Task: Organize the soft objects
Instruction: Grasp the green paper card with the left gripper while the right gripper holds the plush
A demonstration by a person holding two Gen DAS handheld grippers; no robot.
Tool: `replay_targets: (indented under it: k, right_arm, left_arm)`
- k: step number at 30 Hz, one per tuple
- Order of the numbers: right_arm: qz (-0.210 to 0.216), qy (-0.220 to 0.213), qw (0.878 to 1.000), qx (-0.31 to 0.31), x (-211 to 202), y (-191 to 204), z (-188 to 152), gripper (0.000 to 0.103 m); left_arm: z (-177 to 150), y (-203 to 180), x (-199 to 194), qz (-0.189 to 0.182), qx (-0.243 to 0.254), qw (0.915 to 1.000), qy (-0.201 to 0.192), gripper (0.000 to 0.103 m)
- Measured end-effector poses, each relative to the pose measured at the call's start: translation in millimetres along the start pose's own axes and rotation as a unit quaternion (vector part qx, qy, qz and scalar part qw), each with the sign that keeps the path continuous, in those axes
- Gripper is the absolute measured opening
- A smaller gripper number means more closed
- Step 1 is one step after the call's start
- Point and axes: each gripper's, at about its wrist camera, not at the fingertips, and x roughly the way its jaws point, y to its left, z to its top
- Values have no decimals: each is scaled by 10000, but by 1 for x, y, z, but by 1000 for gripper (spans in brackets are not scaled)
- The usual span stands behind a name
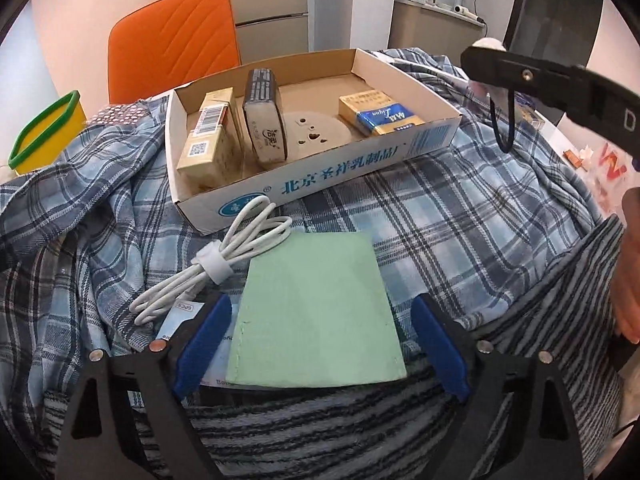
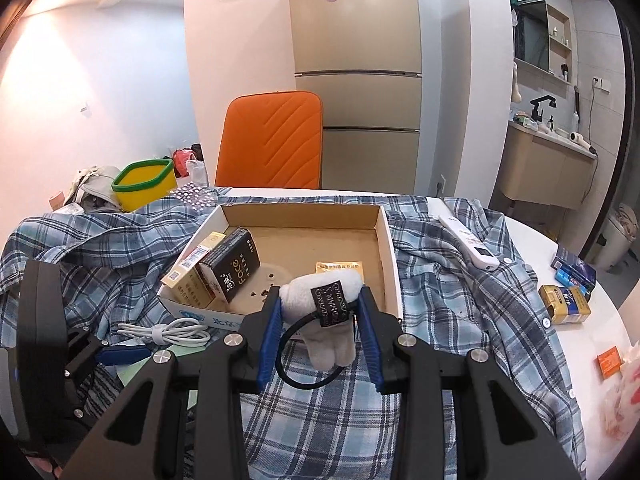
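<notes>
My right gripper (image 2: 320,312) is shut on a white plush toy (image 2: 320,300) with a black label and a black elastic loop. It holds the toy in the air just in front of the near wall of the cardboard box (image 2: 384,248). In the left wrist view the right gripper (image 1: 560,84) hangs at the upper right, above the plaid shirt (image 1: 460,216). My left gripper (image 1: 320,320) is open, its blue fingers either side of a flat green cloth (image 1: 316,312) lying on the shirt. A striped grey garment (image 1: 320,432) lies under the left gripper.
The box (image 1: 400,152) holds small cartons and a round disc. A coiled white cable (image 1: 224,264) lies left of the green cloth. A yellow tub (image 2: 144,184), orange chair (image 2: 272,140), remote (image 2: 468,240) and packets (image 2: 564,300) surround the shirt.
</notes>
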Motion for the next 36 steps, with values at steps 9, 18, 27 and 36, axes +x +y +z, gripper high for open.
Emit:
replay_targets:
  k: [9, 18, 27, 36]
  right_arm:
    - [-105, -10, 9999, -115, 2, 3, -2, 38]
    - [-170, -160, 9997, -81, -2, 2, -1, 38]
    - [-130, -188, 9997, -43, -4, 1, 0, 38]
    - [-112, -163, 9998, 41, -3, -1, 1, 39]
  left_arm:
    - [0, 2, -7, -32, 15, 9997, -239, 72]
    - [-1, 2, -33, -204, 99, 9952, -953, 32]
    - [-3, -13, -33, -145, 445, 9940, -989, 89]
    - [-8, -36, -22, -323, 1192, 9894, -767, 90]
